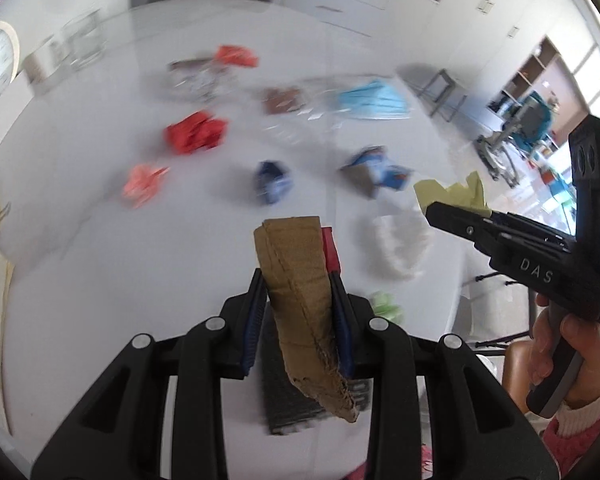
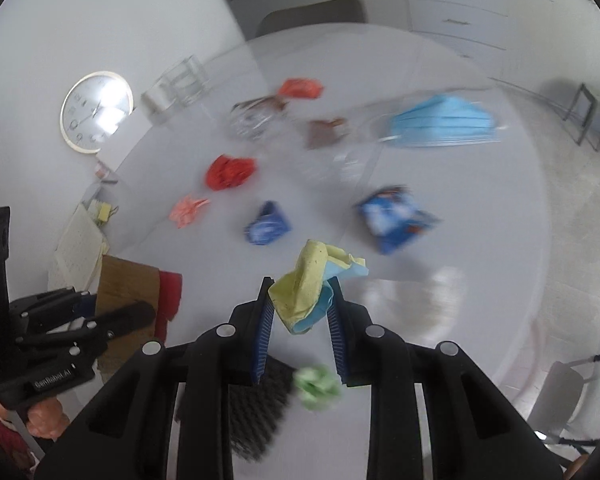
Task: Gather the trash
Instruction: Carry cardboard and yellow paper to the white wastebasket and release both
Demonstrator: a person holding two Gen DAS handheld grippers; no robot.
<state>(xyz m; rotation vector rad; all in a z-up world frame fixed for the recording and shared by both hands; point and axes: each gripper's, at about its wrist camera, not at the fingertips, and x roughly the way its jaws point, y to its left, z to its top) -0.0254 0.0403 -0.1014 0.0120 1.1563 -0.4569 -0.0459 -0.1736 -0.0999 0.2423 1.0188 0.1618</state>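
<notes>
With both jaws clamped, left gripper (image 1: 298, 300) on cardboard scrap (image 1: 296, 264), right gripper (image 2: 300, 308) on yellow paper wad (image 2: 306, 280), we should keep squeezing until over a bin.

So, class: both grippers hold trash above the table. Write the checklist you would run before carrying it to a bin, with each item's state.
1. Left gripper pinches the cardboard: ok.
2. Right gripper grips the yellow and blue paper: ok.
3. Both pieces clear of the table: ok.
4. Grippers apart from each other: ok.
5. Bin in sight: cannot tell.
6. Table cleared: not ok; the face mask and red wad remain.
</notes>
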